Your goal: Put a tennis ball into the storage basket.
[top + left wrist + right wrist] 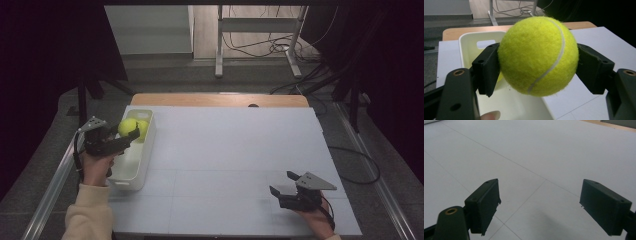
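My left gripper [128, 132] is shut on a yellow-green tennis ball [537, 55], both pads pressed against its sides. It holds the ball [127, 127] above the white bin [142, 165] at the table's left edge. A second tennis ball [143, 129] lies in the bin's far end, just behind the held one. Near the table's front right, my right gripper [283, 182] rests low over the white surface. Its jaws stand wide apart in the right gripper view, and nothing is between the right gripper's [540, 206] pads.
The white tabletop [225, 150] spreads between the two hands, with a wooden edge [220, 100] at the back. A metal stand [260, 40] and loose cables lie on the floor beyond. Dark curtains close both sides.
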Demonstrator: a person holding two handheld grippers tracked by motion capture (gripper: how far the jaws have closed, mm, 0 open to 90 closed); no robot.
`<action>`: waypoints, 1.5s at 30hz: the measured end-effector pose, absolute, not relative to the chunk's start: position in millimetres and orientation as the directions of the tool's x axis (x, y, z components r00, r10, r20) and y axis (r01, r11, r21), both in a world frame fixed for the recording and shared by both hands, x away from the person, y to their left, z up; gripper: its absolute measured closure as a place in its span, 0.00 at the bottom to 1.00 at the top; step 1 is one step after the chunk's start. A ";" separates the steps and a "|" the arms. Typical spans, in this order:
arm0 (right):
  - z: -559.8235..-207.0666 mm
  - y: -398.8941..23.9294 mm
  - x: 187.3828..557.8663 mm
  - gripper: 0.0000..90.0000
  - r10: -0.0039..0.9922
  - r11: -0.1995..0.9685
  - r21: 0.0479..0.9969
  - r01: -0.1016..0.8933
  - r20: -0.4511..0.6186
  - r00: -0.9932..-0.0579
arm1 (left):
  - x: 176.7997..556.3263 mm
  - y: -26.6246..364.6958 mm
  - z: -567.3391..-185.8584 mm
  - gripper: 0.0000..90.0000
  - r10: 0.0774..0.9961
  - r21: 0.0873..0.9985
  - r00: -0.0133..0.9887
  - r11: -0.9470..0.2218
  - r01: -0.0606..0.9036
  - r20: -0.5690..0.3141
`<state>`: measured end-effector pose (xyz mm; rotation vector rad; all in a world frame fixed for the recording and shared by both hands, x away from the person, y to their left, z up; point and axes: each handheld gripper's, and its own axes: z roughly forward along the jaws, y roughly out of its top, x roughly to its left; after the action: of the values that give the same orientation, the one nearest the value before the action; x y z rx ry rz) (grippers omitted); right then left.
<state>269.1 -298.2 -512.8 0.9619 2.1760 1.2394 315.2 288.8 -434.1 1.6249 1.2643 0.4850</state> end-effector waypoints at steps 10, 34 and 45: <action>-512.5 -298.6 268.9 0.19 0.756 0.351 0.871 0.344 -0.046 -0.653 | 317.2 288.8 -436.4 0.29 0.905 0.855 0.364 0.001 0.518 -0.222; -512.7 -297.9 269.2 0.19 0.754 0.353 0.871 0.343 -0.047 -0.655 | 328.5 284.6 -448.0 0.29 0.936 0.776 0.320 -0.090 0.625 -0.149; -512.7 -297.9 269.1 0.19 0.754 0.354 0.870 0.343 -0.048 -0.655 | 328.6 284.9 -448.9 0.29 0.935 0.770 0.325 -0.100 0.630 -0.145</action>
<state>269.1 -297.9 -512.7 0.9552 2.1768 1.2404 328.6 284.9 -448.9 1.8191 1.3914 0.4986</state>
